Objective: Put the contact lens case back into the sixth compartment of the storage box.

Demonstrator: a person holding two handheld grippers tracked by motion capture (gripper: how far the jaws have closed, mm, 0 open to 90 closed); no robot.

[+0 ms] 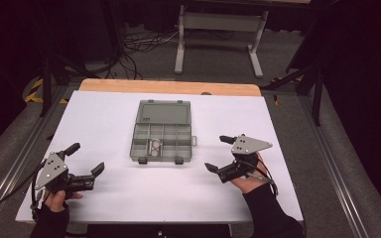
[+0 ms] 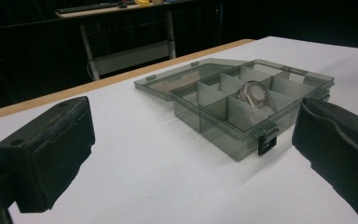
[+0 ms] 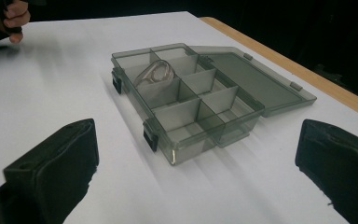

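Observation:
A grey see-through compartment box (image 1: 161, 141) (image 2: 223, 100) (image 3: 200, 112) lies in the middle of the white table (image 1: 129, 193), its lid (image 1: 163, 112) folded flat toward the far side. A clear roll of tape (image 1: 155, 147) (image 2: 255, 94) (image 3: 156, 74) sits in one front compartment. My left gripper (image 1: 86, 158) (image 2: 191, 154) is open at the table's front left, apart from the box, with nothing between its jaws. My right gripper (image 1: 220, 153) (image 3: 196, 163) is open at the front right, also apart from the box and holding nothing.
A wooden strip (image 1: 168, 87) edges the table's far side. Beyond it a white-framed table leg set (image 1: 218, 34) and cables (image 1: 139, 42) stand on the grey floor. Metal rails (image 1: 337, 173) run along both sides of the table.

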